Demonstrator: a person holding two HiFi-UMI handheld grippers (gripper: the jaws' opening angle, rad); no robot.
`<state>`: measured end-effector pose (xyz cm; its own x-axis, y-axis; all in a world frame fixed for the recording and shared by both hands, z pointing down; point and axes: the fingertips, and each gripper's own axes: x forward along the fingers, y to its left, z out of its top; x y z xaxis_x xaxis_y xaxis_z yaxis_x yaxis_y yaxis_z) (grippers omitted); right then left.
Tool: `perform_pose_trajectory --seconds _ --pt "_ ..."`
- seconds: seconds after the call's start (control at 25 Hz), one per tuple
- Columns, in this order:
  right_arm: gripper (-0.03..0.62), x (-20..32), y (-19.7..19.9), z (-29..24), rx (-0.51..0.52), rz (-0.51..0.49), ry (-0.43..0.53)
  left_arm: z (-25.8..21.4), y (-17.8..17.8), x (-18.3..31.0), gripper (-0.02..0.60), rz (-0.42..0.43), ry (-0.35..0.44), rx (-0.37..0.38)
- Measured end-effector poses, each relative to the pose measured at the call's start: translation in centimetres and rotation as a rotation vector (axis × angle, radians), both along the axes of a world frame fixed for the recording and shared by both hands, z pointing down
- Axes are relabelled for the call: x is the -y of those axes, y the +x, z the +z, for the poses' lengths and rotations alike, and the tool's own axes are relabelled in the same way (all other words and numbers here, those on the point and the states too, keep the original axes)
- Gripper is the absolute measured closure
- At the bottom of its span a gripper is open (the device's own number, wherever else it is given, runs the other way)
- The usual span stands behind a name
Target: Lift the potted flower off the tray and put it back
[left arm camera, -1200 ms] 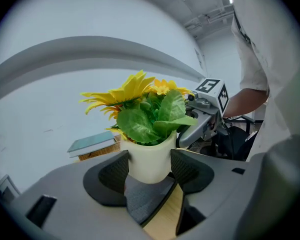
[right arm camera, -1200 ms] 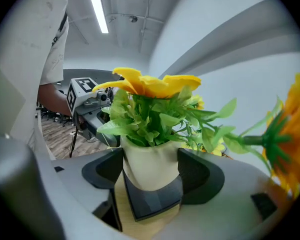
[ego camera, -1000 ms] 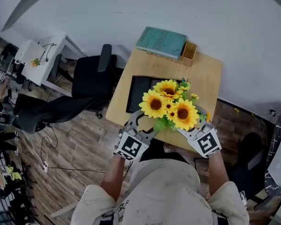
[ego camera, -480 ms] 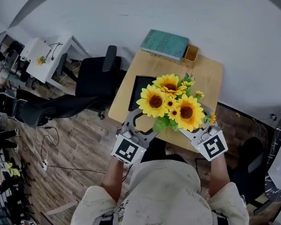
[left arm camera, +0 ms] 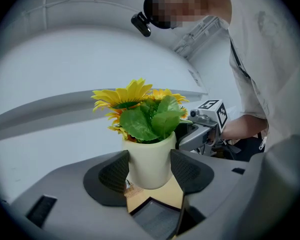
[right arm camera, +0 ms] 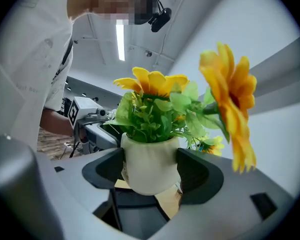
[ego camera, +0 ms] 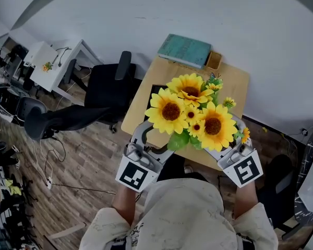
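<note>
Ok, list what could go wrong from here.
1. The left gripper and right gripper pinch the cream round pot on its curved, tapering sides above the black tray; an uneven squeeze might let it slip or tilt.
2. In the head view the yellow sunflowers cover most of the tray, so lowering could miss it.

An office: black swivel chairs (ego camera: 105, 87), white desks (ego camera: 51, 69), trailing cables (ego camera: 51, 160) on plank flooring (ego camera: 91, 155), a wooden table (ego camera: 235, 85).
</note>
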<state>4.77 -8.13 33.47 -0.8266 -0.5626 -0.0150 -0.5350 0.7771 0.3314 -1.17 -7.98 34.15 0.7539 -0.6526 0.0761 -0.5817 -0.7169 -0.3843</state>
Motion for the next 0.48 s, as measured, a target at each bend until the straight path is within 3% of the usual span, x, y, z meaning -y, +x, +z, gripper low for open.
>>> perform_pose_trajectory --seconds 0.24,0.48 --pt "0.244 -0.4 -0.4 -2.7 0.027 -0.003 0.066 -2.5 -0.4 -0.3 0.313 0.006 0.060 -0.020" --pt "0.244 -0.5 -0.3 -3.1 0.033 -0.004 0.088 -2.7 -0.3 -0.4 0.313 0.005 0.057 -0.046"
